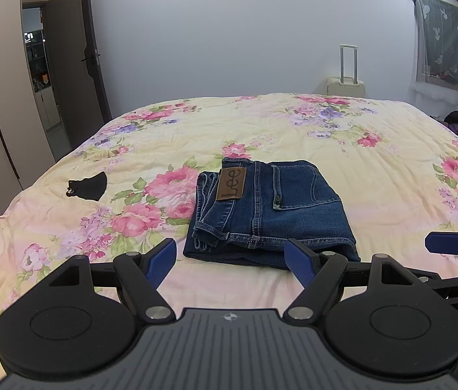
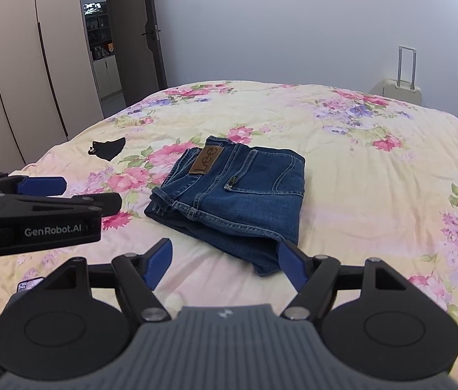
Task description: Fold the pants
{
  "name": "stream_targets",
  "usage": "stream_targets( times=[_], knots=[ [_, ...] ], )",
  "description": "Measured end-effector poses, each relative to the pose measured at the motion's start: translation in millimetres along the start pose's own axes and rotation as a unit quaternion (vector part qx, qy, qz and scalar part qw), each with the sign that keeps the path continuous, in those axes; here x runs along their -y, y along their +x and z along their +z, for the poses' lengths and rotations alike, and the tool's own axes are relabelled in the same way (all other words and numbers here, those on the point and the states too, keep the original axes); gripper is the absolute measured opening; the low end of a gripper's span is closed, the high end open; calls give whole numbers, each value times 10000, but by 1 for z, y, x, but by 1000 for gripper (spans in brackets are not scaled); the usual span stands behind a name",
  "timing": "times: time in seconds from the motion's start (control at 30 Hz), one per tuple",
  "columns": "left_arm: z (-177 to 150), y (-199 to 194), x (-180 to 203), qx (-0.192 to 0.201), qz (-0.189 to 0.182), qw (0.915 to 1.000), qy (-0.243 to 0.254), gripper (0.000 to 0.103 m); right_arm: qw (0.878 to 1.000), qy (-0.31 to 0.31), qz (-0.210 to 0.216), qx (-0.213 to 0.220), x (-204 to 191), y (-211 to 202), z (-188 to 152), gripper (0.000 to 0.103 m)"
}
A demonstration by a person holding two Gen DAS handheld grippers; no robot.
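On the floral bedspread (image 1: 294, 123) the folded jeans (image 1: 271, 208) are lying mid-bed with bare quilt all round, while we are holding left gripper (image 1: 230, 260) and right gripper (image 2: 224, 260) wide open, empty, their fingertips hiding the jeans' near hem.

Both views are evenly lit by soft, cool indoor light from above, with a bright strip of glare at the top right of the left wrist view. Shadows on the bed (image 1: 294, 123) are faint. Fisheye distortion bows the wardrobe (image 2: 18, 65) and walls, and the corners darken. Focus is sharp throughout, without motion blur.
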State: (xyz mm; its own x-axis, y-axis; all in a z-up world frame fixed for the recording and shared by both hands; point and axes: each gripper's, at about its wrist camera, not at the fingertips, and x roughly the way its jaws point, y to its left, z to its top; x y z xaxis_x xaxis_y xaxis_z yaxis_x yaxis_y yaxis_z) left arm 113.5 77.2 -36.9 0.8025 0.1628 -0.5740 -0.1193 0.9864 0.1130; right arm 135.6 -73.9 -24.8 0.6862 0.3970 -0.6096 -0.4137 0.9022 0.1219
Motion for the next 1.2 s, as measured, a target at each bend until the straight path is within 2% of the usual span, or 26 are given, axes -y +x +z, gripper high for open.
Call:
stream_targets(
  times=[1.2],
  knots=[
    [0,-6,4,90,-69,9999,88,89,10000,-28,2,29,-3,-4,0,69]
  ],
)
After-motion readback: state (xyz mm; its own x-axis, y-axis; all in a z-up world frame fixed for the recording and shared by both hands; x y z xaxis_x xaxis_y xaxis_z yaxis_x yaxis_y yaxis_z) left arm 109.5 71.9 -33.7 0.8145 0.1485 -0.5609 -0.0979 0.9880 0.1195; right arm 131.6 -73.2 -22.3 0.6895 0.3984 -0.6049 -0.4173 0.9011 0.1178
